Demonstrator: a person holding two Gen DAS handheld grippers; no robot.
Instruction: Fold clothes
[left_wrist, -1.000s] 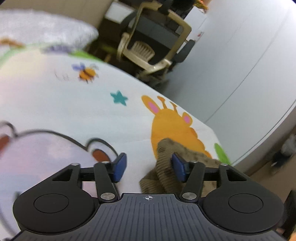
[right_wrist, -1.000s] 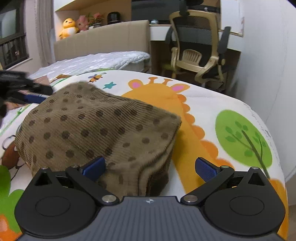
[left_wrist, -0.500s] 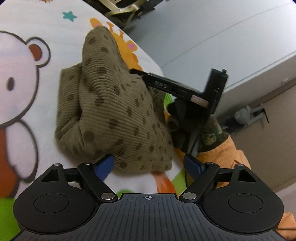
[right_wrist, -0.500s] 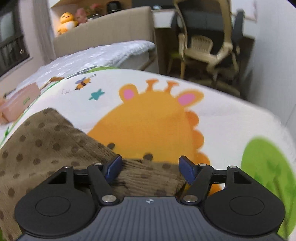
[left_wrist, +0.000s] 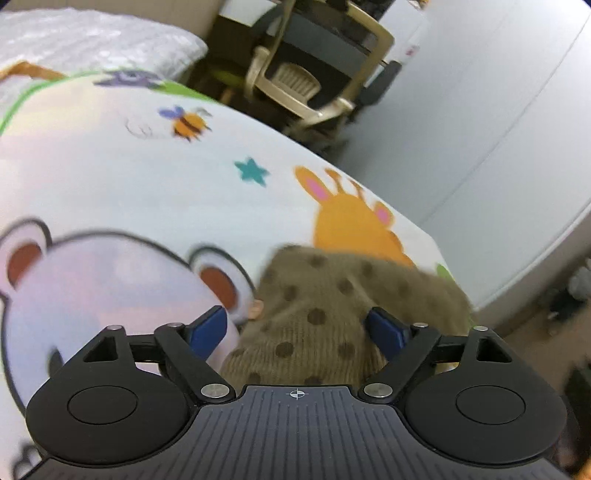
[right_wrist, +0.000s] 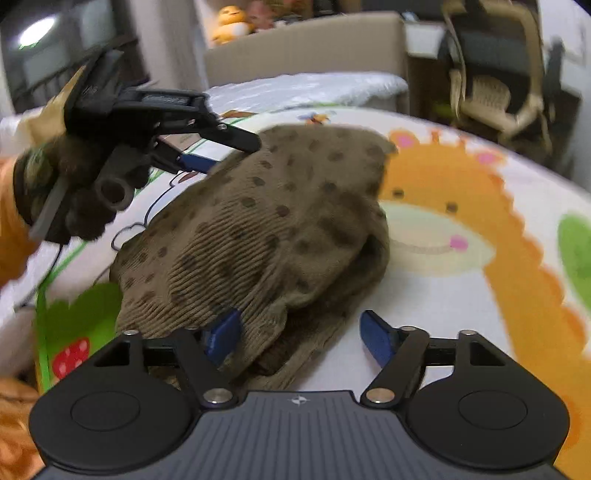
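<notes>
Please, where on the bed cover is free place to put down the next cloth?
Free: the bear print on the left gripper's left, and the giraffe print right of the brown dotted garment. Crowded: around the garment, where both grippers meet, right gripper included.

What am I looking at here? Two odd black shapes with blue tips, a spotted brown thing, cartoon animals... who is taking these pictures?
No robot: a person holds a hand tool with two fingers in each hand, and each tool carries a camera looking along its fingers. One picture is from the left gripper, the other from the right gripper, which also shows the left one held by a gloved hand. The surface is a bedsheet printed with animals. On it lies a brown dotted garment, bunched up. Both grippers are open around its edges; nothing is clamped.
</notes>
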